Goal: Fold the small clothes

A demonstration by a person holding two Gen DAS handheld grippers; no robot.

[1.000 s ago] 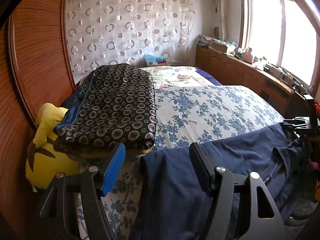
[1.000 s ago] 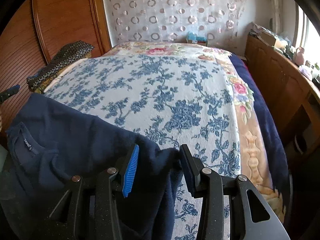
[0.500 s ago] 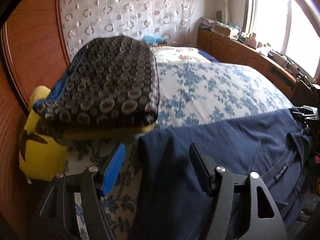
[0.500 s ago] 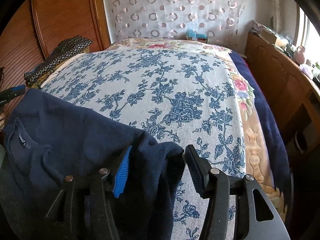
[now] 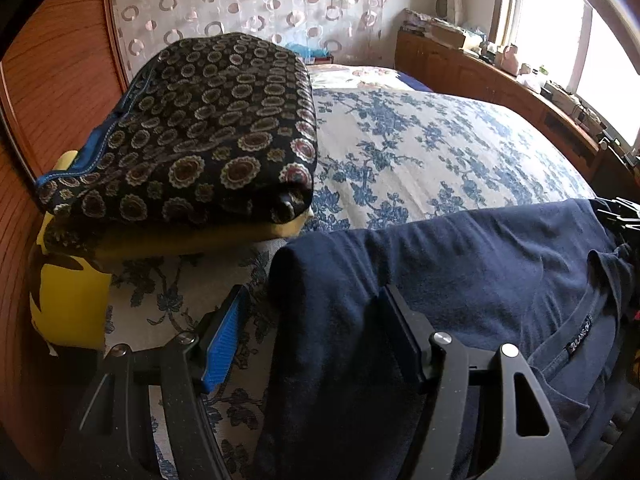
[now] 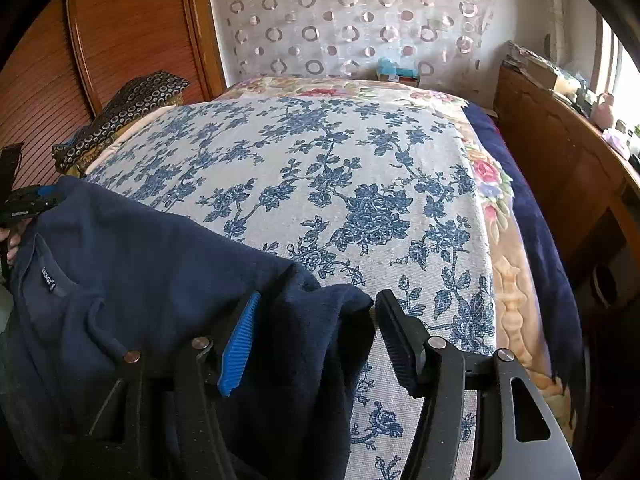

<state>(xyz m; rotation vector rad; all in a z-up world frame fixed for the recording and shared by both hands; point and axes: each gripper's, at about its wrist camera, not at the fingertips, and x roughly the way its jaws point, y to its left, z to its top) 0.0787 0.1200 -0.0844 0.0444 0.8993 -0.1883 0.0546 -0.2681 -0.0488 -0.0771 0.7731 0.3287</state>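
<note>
In the left wrist view the left gripper (image 5: 312, 340) fills the bottom of the frame, jaws wide; the navy shirt (image 5: 460, 264) hangs between them, its folded edge against the right finger (image 5: 400, 336), a gap showing before the blue pad (image 5: 224, 344). The shirt runs from there to the right edge of the frame, its collar label at lower right. Left of it lies bare bedspread (image 5: 420, 152), then the yellow cushion (image 5: 68, 300) at lower left. Above that sits the patterned bundle (image 5: 208, 128), close to the wood panel (image 5: 52, 80); the upper right of the bed is open up to the cabinet (image 5: 480, 76).

In the right wrist view the right gripper (image 6: 316, 336) has just been opening its jaws; the shirt's corner (image 6: 304, 320) lies between them, clear of the right finger (image 6: 400, 340). Beyond, the centre of the frame is open bedspread up to the curtain (image 6: 340, 16)
</note>
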